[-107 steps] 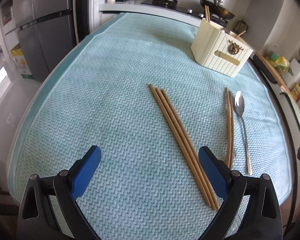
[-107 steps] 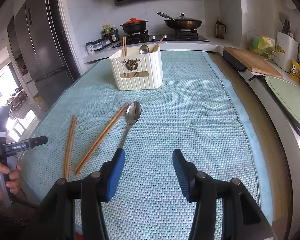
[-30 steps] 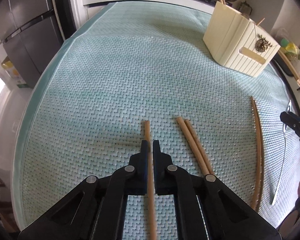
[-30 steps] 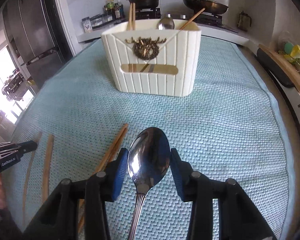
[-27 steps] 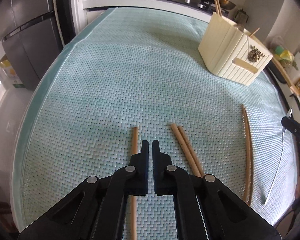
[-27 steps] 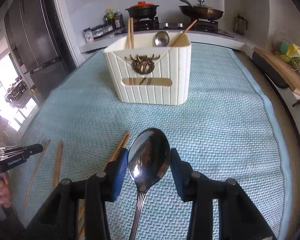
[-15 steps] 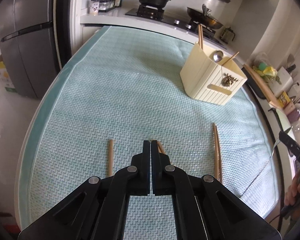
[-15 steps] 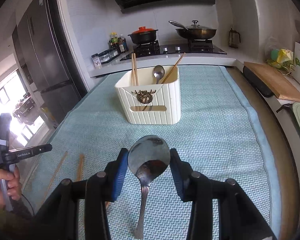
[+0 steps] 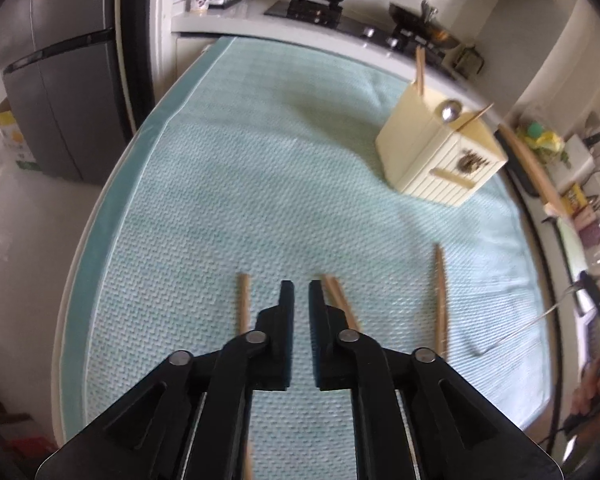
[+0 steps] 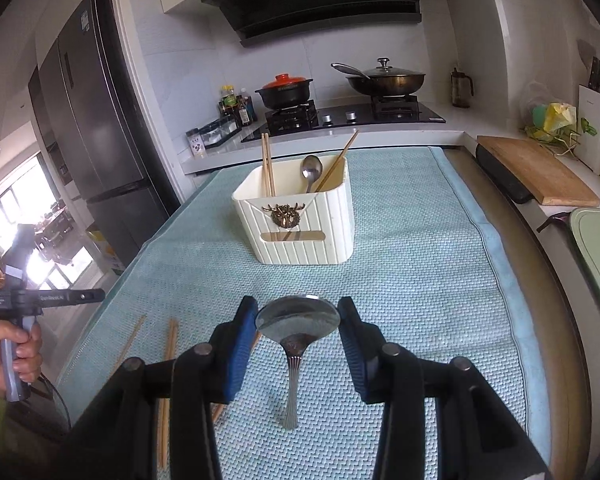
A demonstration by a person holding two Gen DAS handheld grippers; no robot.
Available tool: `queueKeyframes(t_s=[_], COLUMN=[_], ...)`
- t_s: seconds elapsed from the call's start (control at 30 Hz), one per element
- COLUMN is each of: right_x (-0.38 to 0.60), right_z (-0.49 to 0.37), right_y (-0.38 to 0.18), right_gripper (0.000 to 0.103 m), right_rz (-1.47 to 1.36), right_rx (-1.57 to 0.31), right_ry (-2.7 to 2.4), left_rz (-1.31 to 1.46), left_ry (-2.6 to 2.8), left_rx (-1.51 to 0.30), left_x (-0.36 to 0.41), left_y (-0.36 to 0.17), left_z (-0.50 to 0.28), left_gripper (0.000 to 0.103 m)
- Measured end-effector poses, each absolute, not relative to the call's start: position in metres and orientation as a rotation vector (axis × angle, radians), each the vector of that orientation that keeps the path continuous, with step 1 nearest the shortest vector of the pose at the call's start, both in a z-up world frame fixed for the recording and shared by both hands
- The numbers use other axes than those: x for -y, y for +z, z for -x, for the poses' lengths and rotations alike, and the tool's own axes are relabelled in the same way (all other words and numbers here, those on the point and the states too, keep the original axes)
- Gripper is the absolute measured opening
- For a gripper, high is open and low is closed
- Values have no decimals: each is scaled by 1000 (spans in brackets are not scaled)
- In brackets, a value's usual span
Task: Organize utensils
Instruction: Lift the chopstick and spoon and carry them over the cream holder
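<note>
The right gripper (image 10: 298, 322) is pinching a steel spoon (image 10: 296, 320) across its bowl, the blue pads pressing on either rim, so the handle is hanging down toward the teal mat (image 10: 420, 264) and the spoon looks ready to go in handle-first. It is pointing at the cream utensil holder (image 10: 300, 224), which is standing toward the far end of the counter, near the stove side, and is already carrying a pair of chopsticks (image 10: 267, 164), a spoon and one slanted chopstick.

The left gripper (image 9: 301, 294) is hanging above the mat with its jaws opening and nothing between them. A single chopstick (image 9: 243, 302) is lying just left of its fingertips, a pair (image 9: 340, 300) just right, and another pair (image 9: 440, 292) farther toward the counter's right edge; all sit near the counter's near edge, well apart from the holder.

Between the spoon and the holder the mat is lying bare, so the path seems open. The right edge is the tighter side, I judge, with a cutting board (image 10: 540, 172) close beyond it.
</note>
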State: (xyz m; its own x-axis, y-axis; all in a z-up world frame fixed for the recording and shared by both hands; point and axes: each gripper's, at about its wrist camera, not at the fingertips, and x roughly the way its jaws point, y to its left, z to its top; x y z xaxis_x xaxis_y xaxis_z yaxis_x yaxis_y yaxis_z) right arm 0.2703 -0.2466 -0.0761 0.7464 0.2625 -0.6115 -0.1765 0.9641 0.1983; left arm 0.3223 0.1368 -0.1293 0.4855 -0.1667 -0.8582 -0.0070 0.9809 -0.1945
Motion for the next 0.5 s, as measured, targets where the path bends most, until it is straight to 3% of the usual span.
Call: queueKeyframes(t_s=[0.07,0.27,0.33,0.37,0.4,0.5], right_x=[247,250,250,250,250,250], right_z=[-270,-269,-268,-268,-267,-267], right_y=[-75,-70,-68,-67,-66,-64], right_gripper=[42,42,42,42,42,42], right_rz=[-136,-137,-133,-131,-131,-135], right_rx=[-682,-669,-666,-665,-664,-657], right_ry=[241,235,236,236,236,239], left_rz=[98,-24,-37,-41,-29,-21], left_ry=[-38,48,52,49,30,6], left_rx=[-1113,-1205,-1183,-1181,-1184,-1190], left_x=[-135,-129,-128,-127,-126,-125], left_y=[-154,-209,-211,-211,-211,-209], left_z=[-327,-333,-332,-333,-334,-336], left_gripper=[27,29,35,31,6,4])
